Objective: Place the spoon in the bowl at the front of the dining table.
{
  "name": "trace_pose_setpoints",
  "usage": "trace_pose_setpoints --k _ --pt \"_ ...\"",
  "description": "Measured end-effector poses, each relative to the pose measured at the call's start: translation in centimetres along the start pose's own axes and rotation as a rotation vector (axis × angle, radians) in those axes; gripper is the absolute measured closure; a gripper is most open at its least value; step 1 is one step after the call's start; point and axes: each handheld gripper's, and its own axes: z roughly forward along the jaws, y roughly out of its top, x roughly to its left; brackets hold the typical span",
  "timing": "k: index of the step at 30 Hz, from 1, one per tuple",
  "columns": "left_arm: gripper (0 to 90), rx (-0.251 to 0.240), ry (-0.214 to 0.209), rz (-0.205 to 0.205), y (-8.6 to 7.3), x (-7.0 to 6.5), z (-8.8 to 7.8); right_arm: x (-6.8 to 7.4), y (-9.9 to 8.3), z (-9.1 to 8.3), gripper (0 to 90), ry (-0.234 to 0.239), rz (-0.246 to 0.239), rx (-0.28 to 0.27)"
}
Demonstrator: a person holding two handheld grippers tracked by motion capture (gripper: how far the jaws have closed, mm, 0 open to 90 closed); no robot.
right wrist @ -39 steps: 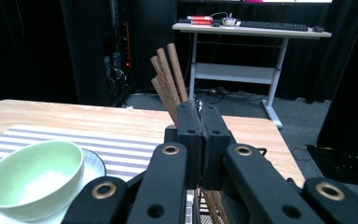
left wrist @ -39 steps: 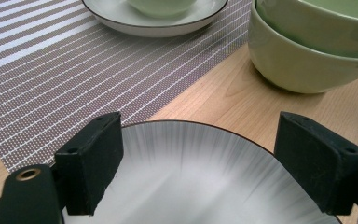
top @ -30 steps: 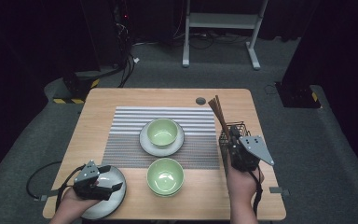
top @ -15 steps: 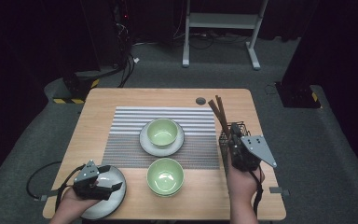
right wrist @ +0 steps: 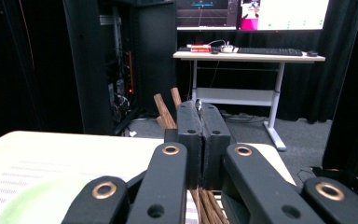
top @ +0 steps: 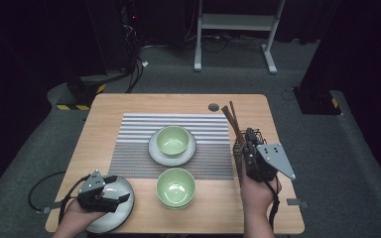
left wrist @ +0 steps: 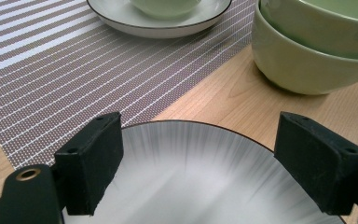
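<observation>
From above, the right gripper (top: 246, 144) sits at the chopstick basket (top: 242, 148), the left gripper (top: 121, 194) over a grey plate (top: 121, 214).

Left gripper view: jaws open, straddling the glossy, breakable plate (left wrist: 200, 182); take its rim.

Right gripper view: jaws pinch something thin and shiny (right wrist: 198, 105), likely light and slippery.

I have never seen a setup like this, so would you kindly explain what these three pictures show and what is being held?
A person sits at a light wooden table, holding a hand-held claw tool in each hand. One picture looks down from above; the other two come from cameras riding on each claw. On the table lie a striped grey placemat, a pale green bowl on a white saucer, and a second pale green bowl. The left claw is open over a white plate. The right claw is shut on something thin and shiny, by a wire basket of brown wooden chopsticks.
</observation>
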Motion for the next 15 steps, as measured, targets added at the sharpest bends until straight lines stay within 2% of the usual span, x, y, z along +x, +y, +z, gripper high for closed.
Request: trace_pose_setpoints --k 15 --pt "15.8 -0.003 0.002 0.002 0.03 0.03 -0.03 0.19 0.67 -0.43 88.5 0.006 -0.003 -0.04"
